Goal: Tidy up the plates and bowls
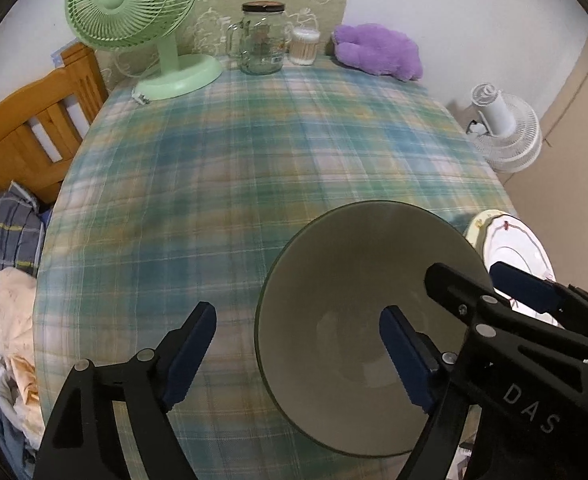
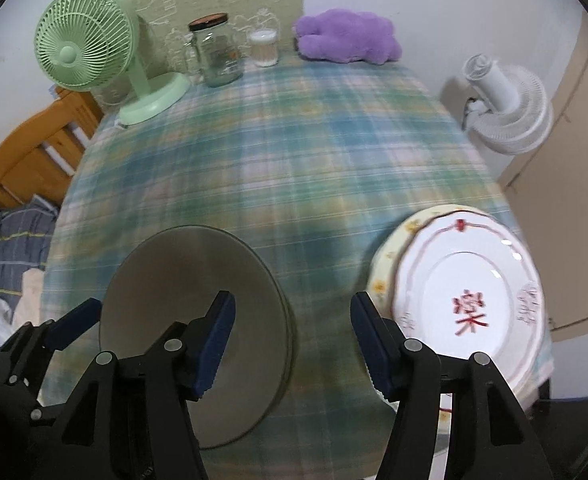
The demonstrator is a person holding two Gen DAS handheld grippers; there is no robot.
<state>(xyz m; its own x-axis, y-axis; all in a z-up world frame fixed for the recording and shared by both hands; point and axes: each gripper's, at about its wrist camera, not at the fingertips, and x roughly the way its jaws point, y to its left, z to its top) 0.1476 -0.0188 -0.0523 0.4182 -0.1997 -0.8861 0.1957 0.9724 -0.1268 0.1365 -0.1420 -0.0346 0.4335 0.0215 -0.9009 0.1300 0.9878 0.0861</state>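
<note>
Left wrist view first: the left gripper has its jaws spread wide, and the bowl stands on the plaid cloth with its near left rim between the fingers. One pad hangs inside the bowl, the other is outside over the cloth, and neither presses on the rim. Just past the bowl's right side sits the white plate, and the right gripper's black frame crosses in front of both.

Over to the right wrist view: the right gripper is parted too, nothing held, only cloth between its pads. The bowl lies behind the left finger; the white plate, red character in its centre, lies just beside the right finger, stacked on a cream plate with yellow flowers. Whether that finger touches the stack, I cannot tell.

At the cloth's far end stand a green fan, a jar and a purple plush.
</note>
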